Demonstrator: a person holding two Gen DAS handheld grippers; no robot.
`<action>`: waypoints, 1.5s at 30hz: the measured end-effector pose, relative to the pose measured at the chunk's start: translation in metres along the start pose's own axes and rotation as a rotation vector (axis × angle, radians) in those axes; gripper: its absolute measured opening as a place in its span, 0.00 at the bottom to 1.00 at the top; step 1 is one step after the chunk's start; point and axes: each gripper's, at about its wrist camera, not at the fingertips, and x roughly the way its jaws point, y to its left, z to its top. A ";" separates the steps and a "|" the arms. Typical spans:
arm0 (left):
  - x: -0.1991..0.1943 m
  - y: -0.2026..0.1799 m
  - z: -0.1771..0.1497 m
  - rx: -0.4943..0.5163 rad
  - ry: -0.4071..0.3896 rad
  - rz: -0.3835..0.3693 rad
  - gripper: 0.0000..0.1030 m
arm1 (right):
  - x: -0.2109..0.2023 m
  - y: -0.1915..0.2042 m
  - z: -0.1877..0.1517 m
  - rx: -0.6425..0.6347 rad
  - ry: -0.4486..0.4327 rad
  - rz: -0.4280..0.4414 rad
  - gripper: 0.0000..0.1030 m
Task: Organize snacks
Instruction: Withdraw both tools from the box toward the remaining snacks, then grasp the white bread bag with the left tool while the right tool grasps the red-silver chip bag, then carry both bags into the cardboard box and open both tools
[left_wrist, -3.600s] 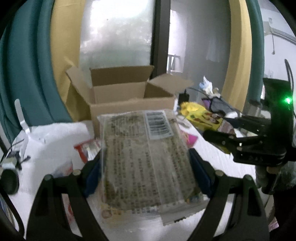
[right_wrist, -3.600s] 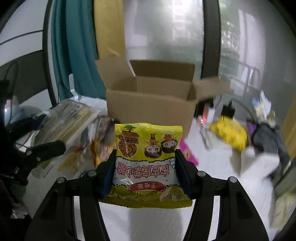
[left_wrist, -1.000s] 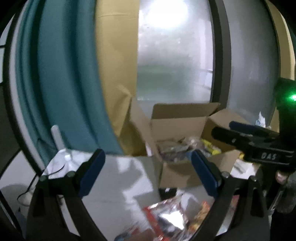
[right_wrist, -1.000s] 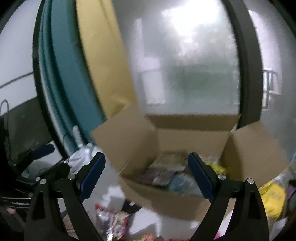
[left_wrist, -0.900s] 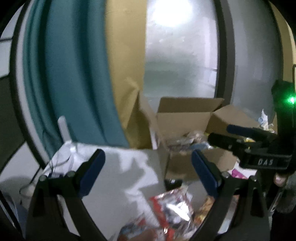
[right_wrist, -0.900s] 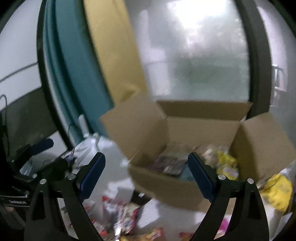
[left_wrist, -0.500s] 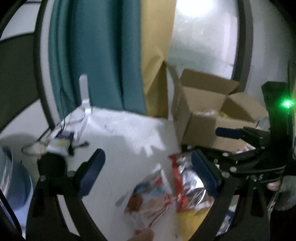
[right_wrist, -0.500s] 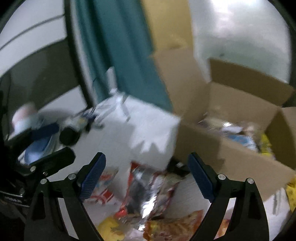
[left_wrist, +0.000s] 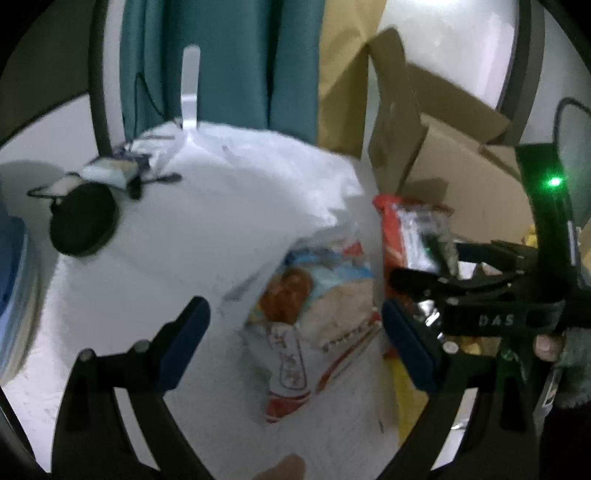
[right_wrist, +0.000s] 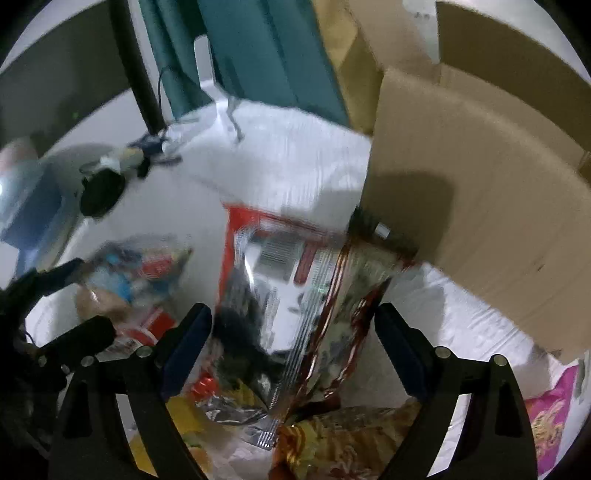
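Observation:
Loose snack packets lie on the white-covered table. In the left wrist view my left gripper (left_wrist: 293, 341) is open above a white, blue and red packet (left_wrist: 310, 325). Right of it lies a red and silver foil packet (left_wrist: 413, 236), with my right gripper (left_wrist: 424, 264) hanging over it. In the right wrist view my right gripper (right_wrist: 293, 347) is open over that foil packet (right_wrist: 295, 291); a yellow-brown packet (right_wrist: 351, 439) lies nearer. The open cardboard box (right_wrist: 472, 155) stands at the back right; its inside is hidden.
Teal and yellow curtains (left_wrist: 229, 62) hang behind the table. A black round object (left_wrist: 84, 219) and small cabled items sit at the far left. A pink packet (right_wrist: 550, 424) lies at the lower right. A fingertip (left_wrist: 284, 467) shows at the bottom edge.
Both packets held 3.6 s ago are released and lie in the box. Both grippers have since swung down and left from the box to the loose packets on the table.

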 end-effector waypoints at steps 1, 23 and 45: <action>0.004 0.000 -0.001 -0.005 0.011 -0.010 0.92 | 0.001 0.000 -0.001 0.003 0.002 0.006 0.87; -0.035 -0.005 0.014 0.023 -0.129 -0.082 0.65 | -0.093 0.001 0.032 -0.078 -0.222 0.049 0.59; -0.074 -0.106 0.116 0.275 -0.370 -0.140 0.66 | -0.202 -0.119 0.057 0.141 -0.508 -0.134 0.59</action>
